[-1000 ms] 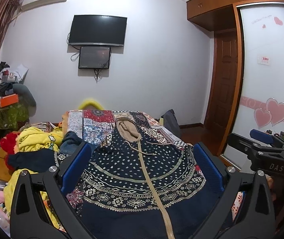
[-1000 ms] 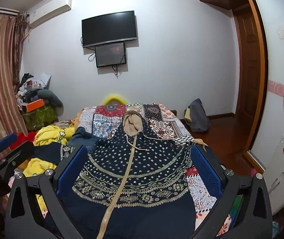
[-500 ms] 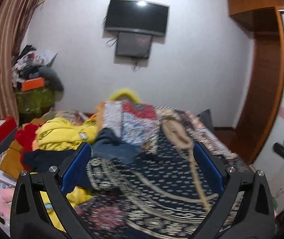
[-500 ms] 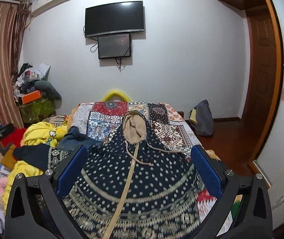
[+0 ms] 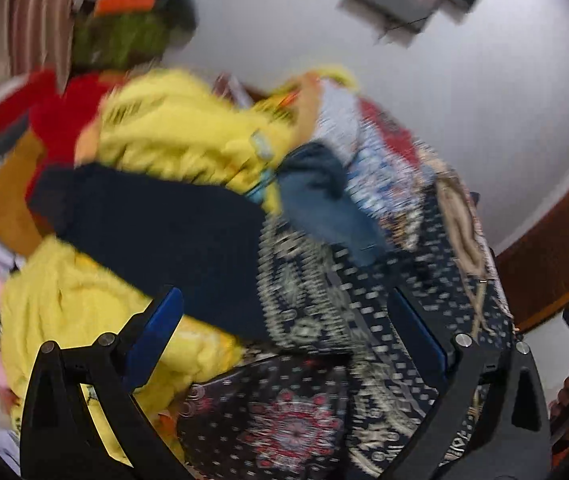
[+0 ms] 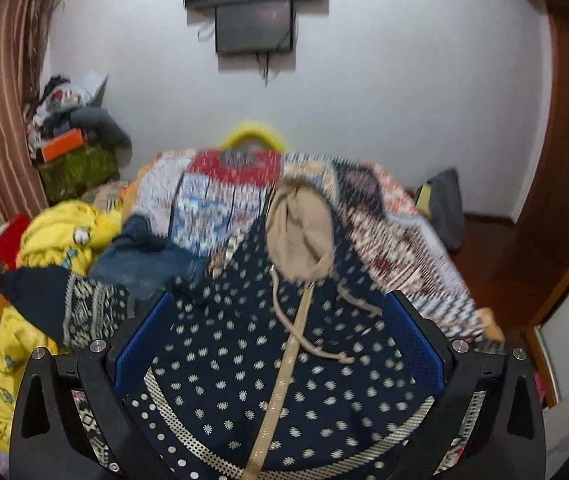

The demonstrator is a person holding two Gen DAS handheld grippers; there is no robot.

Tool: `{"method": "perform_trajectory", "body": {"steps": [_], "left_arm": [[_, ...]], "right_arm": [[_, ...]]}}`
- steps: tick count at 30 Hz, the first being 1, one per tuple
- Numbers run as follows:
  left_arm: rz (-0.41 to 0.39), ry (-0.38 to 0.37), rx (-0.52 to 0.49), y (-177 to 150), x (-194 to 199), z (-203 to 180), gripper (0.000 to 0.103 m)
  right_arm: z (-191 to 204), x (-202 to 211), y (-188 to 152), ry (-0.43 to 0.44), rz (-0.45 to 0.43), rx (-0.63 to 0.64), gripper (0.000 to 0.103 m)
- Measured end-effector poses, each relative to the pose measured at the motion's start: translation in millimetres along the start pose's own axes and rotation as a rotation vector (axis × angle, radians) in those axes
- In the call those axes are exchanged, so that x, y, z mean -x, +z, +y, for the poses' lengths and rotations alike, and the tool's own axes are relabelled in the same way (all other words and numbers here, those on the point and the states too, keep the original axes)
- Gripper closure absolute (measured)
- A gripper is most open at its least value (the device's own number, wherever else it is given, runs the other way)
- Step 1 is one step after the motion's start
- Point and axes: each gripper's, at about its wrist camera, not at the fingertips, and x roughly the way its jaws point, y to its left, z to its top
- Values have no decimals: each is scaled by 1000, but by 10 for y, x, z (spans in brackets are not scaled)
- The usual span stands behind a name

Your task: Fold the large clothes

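We risk snagging the yellow clothes pile or the jeans lying against the sleeve when we reach for the navy patterned hooded robe spread flat on the bed, since both the left gripper and right gripper hover over it with jaws wide apart, holding nothing.

Yellow clothes pile crowds the hooded garment's left sleeve.
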Motion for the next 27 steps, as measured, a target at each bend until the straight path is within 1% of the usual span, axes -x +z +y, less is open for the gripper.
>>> {"method": "perform_trajectory", "body": {"steps": [2, 4, 7, 10, 11, 14, 16, 17, 19, 21, 22, 23, 25, 26, 27], "left_arm": [[33, 25, 40, -23, -189, 179, 3], [72, 25, 78, -49, -377, 369, 8], [115, -1, 147, -71, -594, 625, 13], [142, -28, 223, -71, -748, 842, 20], [147, -38, 242, -64, -780, 892, 21], [151, -45, 291, -45, -872, 1017, 23], [133, -38, 312, -13, -885, 1053, 28], [123, -23, 312, 8, -883, 1061, 30], [104, 23, 307, 74, -863, 1066, 40], [74, 61, 308, 119, -833, 1049, 42], [58, 95, 305, 140, -818, 1031, 49], [51, 146, 289, 174, -815, 1001, 54], [36, 213, 251, 228, -790, 919, 71], [24, 239, 235, 249, -767, 868, 77], [9, 278, 205, 290, -727, 785, 90]], "right_arm": [[12, -170, -95, 0, 53, 2, 0], [-5, -299, -148, 4, 93, 2, 0], [-38, -441, -242, 3, 136, 1, 0], [-96, -531, -281, -2, 160, -11, 0], [-120, -546, -284, -1, 165, -18, 0], [-186, -585, -284, 6, 176, -45, 0], [-201, -607, -288, 7, 179, -57, 0], [-216, -609, -297, 7, 182, -64, 0], [-213, -605, -310, 4, 186, -70, 0], [-220, -572, -323, 2, 187, -73, 0], [-225, -548, -331, -1, 186, -72, 0], [-234, -520, -335, -7, 185, -71, 0], [-284, -413, -354, -19, 172, -85, 0], [-311, -360, -370, -17, 165, -97, 0], [-353, -303, -388, -12, 161, -111, 0]]}}
